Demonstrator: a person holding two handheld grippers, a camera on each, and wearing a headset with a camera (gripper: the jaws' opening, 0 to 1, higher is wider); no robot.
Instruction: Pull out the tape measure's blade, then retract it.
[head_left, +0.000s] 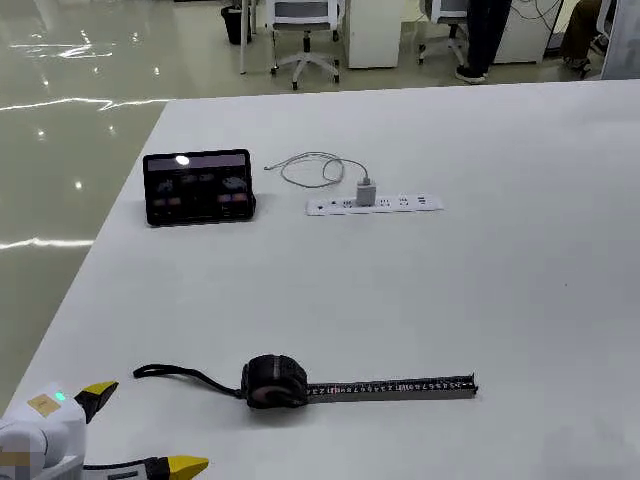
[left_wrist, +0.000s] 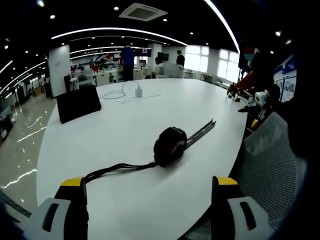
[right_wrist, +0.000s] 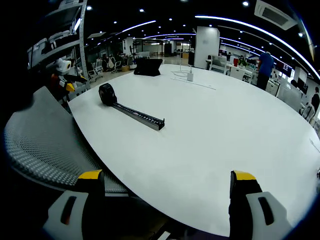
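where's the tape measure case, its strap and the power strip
tape measure case (head_left: 273, 381), head view, middle of the black housing
strap (left_wrist: 127, 167), left gripper view, midway along its length
power strip (head_left: 420, 203), head view, white body near its right end

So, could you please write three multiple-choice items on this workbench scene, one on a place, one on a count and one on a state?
1. In the head view, where is the tablet relative to the power strip?
A. To its left
B. To its right
C. On top of it

2. How many chargers are plugged into the power strip?
A. None
B. One
C. Three

3. What state is the tape measure blade in?
A. Fully retracted
B. Pulled out, lying flat on the workbench
C. Clamped in a gripper

Answers:
1 A, the tablet stands left of the strip.
2 B, a single white one sits in it, with its cable looped behind.
3 B, the blade stretches out from the case along the tabletop.
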